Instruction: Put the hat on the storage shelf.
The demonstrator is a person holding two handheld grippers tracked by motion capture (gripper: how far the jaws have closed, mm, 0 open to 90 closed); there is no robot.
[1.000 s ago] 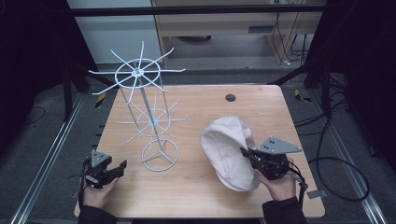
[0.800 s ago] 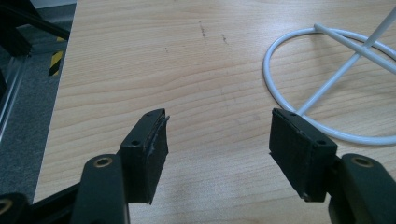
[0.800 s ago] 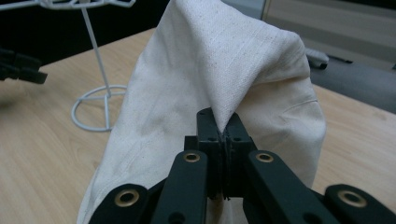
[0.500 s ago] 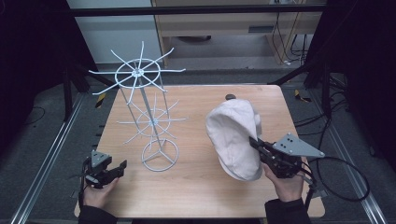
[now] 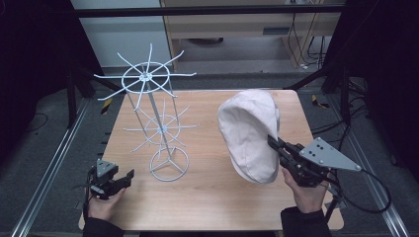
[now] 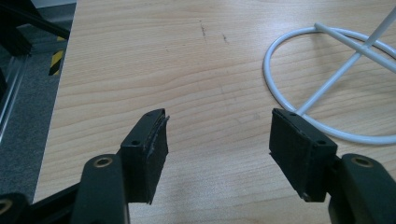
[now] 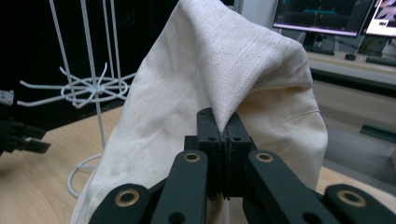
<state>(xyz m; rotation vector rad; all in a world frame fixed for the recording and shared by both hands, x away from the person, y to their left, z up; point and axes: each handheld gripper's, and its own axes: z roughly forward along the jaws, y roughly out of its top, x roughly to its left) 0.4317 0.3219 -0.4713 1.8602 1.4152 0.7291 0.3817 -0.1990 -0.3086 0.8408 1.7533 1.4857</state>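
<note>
A cream cloth cap (image 5: 249,133) hangs off the table at the right, lifted by my right gripper (image 5: 272,142), which is shut on a fold of its fabric. In the right gripper view the cap (image 7: 219,79) drapes over the closed jaws of that gripper (image 7: 223,125). A white wire rack (image 5: 153,118) with two tiers of radiating hooks stands left of centre on its ring base. My left gripper (image 5: 123,178) rests near the table's front left corner, open and empty. In the left gripper view its jaws (image 6: 219,135) stand wide apart above bare wood, with the rack's ring base (image 6: 327,84) just ahead to the right.
The wooden table (image 5: 207,197) has dark floor and metal rails around it. A cable (image 5: 375,197) trails from the right gripper off the right edge. Monitors (image 7: 327,18) stand on a desk in the background of the right gripper view.
The right gripper has lifted the cap off the table and carried it up and away from the person; the cap now hangs upright. The left gripper has stayed put.
</note>
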